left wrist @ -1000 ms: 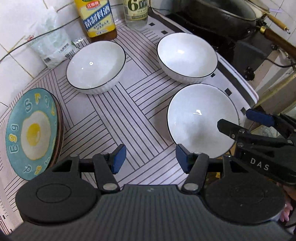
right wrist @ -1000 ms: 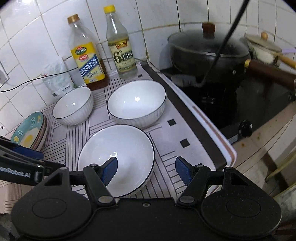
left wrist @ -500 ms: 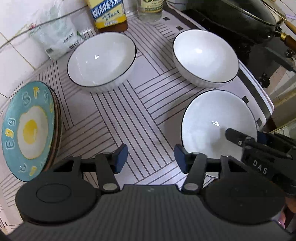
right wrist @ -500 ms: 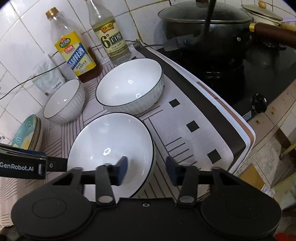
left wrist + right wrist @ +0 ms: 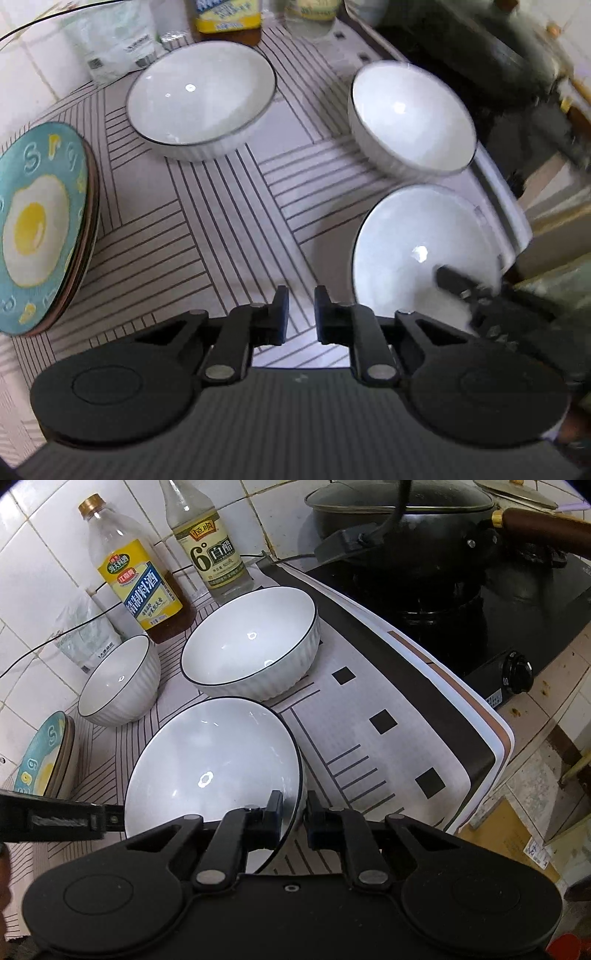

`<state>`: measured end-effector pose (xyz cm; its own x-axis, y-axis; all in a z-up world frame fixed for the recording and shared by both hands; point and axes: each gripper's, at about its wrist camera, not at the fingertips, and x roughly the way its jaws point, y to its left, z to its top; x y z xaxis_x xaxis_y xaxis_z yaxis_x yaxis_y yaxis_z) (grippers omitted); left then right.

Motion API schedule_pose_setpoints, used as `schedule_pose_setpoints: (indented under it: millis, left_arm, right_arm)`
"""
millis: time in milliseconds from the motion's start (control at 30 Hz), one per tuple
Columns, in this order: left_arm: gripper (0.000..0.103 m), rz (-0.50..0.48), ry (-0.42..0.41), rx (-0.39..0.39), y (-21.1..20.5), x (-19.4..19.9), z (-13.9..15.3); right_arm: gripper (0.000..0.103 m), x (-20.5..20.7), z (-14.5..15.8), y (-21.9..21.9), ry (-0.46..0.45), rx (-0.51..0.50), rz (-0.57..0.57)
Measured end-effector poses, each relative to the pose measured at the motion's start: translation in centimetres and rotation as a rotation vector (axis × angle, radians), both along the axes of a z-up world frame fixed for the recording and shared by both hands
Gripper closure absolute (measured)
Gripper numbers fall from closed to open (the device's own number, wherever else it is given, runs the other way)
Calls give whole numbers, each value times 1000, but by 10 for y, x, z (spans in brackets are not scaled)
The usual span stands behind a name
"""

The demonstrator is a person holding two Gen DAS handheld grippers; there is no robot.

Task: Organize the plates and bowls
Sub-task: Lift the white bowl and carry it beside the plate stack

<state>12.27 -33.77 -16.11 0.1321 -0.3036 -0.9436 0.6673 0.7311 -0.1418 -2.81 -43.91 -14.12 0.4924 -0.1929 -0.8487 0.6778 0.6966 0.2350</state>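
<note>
Three white bowls with dark rims stand on a striped mat. My right gripper (image 5: 293,812) is closing on the rim of the nearest bowl (image 5: 207,768), one pad inside and one outside, both pressing. That bowl (image 5: 406,251) sits at the right in the left wrist view, with a right finger (image 5: 461,284) inside it. My left gripper (image 5: 301,314) hovers over bare mat left of that bowl, its jaws closing and nearly together with nothing between them. Further back stand a second bowl (image 5: 199,96) and a third bowl (image 5: 410,114). A stack of teal egg-print plates (image 5: 33,229) lies at the left.
Two bottles (image 5: 140,579) (image 5: 210,542) and a plastic bag (image 5: 114,40) stand against the tiled wall behind the bowls. A lidded black wok (image 5: 402,520) sits on the stove to the right, with a knob (image 5: 517,672). The mat's edge (image 5: 495,746) overhangs the counter.
Both grippers sank and closed their jaws. The right one closed on the near bowl's rim; the left one closed on nothing over the mat.
</note>
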Motion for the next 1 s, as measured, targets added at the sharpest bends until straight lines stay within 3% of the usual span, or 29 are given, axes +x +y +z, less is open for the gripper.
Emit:
schedule_pose_setpoints:
  millis: [167,300,600,700,800,900,1000]
  left_arm:
    - [63,10,-5,-64,5,0,28]
    - [61,-18,1,-71,1,-4,30]
    - [61,-66,1,-69,-18,-16,-2]
    - [66,-75,-18,-51,-24,-18,-10]
    - [84,-67,-5,8,-27,-15,-19]
    - [95,-72,21,-13,-25,-14,-19]
    - [95,-81,5,10,-23,-18,-17]
  right_arm:
    - [87,0,0,-2,3,4,5]
    - [87,1,0,-1,8,0,13]
    - [87,3,0,-2,15,-3,23]
    - [87,4,1,-2,20,-5,27]
    - [87,5,1,-1,26,-10,27]
    - [87,6,1,0,25,-16,31]
    - [87,5,0,3,23,-5,35]
